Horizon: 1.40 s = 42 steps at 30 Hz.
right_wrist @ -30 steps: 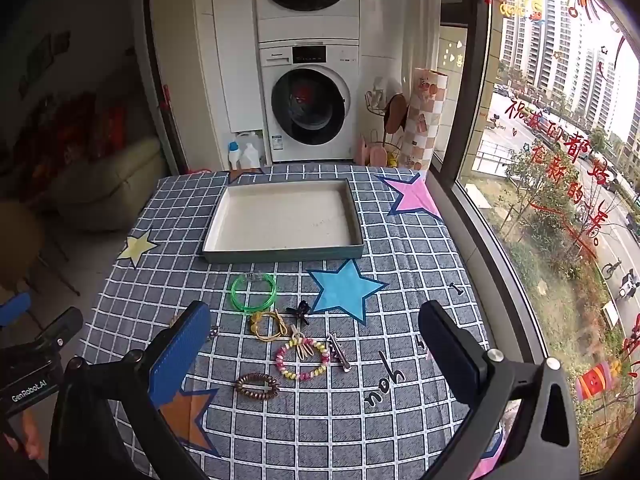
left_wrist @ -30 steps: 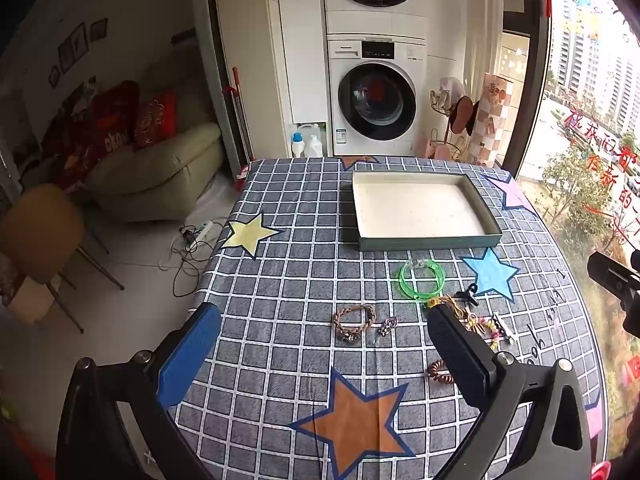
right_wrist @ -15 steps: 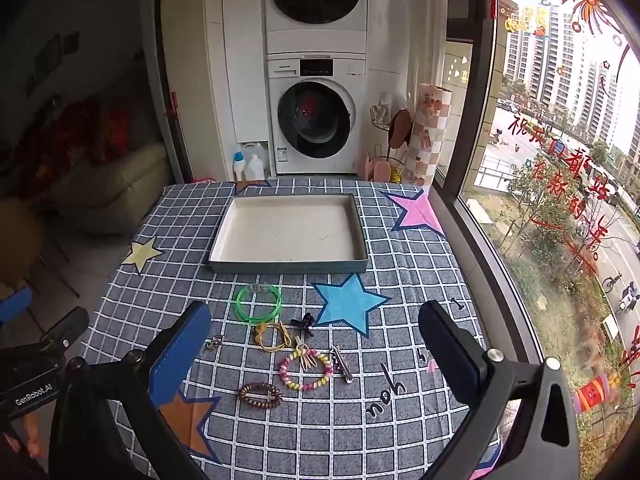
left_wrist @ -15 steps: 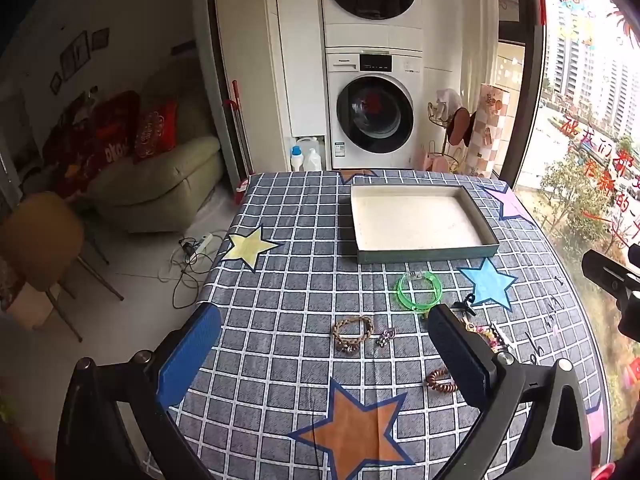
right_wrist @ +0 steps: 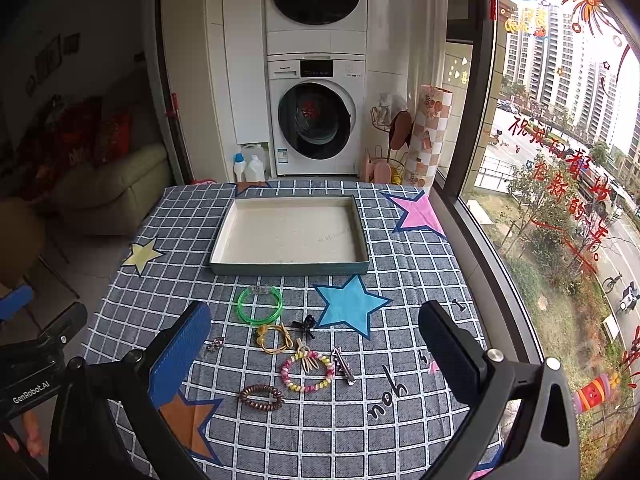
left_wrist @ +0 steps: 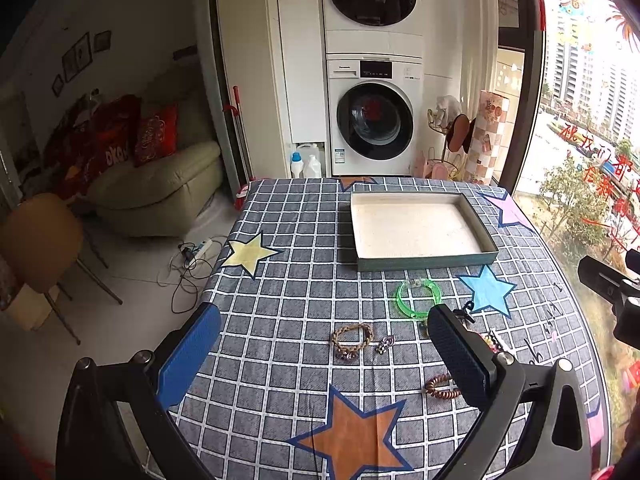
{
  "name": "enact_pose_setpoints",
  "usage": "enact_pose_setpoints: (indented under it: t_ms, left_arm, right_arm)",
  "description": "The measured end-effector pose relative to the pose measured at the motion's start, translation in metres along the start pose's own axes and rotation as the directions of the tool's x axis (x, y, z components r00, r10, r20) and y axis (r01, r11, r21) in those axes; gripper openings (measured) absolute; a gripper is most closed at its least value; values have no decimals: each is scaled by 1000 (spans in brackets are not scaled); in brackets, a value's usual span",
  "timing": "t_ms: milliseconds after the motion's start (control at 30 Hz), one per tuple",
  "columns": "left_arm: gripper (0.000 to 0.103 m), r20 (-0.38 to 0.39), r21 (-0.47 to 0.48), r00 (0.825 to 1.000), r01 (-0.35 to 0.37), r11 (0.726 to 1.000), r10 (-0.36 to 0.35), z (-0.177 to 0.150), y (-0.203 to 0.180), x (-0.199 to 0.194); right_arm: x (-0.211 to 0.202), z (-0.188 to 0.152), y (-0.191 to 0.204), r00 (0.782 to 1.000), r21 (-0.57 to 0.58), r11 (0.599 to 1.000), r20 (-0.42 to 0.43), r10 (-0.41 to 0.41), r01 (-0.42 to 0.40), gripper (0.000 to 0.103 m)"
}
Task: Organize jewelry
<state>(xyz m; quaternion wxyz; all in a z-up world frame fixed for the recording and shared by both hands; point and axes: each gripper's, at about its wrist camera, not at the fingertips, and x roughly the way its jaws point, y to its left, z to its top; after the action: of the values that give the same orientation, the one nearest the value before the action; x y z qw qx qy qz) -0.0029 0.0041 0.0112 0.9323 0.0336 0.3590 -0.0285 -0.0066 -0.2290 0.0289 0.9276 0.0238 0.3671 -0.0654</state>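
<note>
An empty shallow tray (left_wrist: 424,260) (right_wrist: 288,269) sits at the far middle of the checked tablecloth. In front of it lie a green bangle (left_wrist: 419,298) (right_wrist: 260,305), a braided bracelet (left_wrist: 352,338), a small charm (left_wrist: 385,345) (right_wrist: 215,345), a yellow cord bracelet (right_wrist: 275,338), a black clip (right_wrist: 305,325), a pink-yellow bead bracelet (right_wrist: 307,370), a silver hair clip (right_wrist: 344,365) and a brown spiral hair tie (left_wrist: 440,387) (right_wrist: 261,397). My left gripper (left_wrist: 324,360) is open and empty above the braided bracelet. My right gripper (right_wrist: 316,356) is open and empty above the bead bracelet.
The table (right_wrist: 400,264) ends at a window on the right and open floor on the left. A washer and dryer stack (right_wrist: 316,120) stands beyond the far edge. A sofa (left_wrist: 160,184) and a chair (left_wrist: 40,240) stand to the left.
Both grippers have pulled back and tilted up a little, so the tray and jewelry sit lower in both views. Both stay open. Nothing on the table has moved.
</note>
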Motion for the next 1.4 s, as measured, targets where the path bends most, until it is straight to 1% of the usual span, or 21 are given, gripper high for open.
enact_pose_setpoints:
  t_ms: [1400]
  left_arm:
    - [103, -13, 6, 1000, -3, 1000, 3, -4, -7, 2]
  right_arm:
    - [5, -5, 0, 1000, 8, 1000, -7, 10, -10, 103]
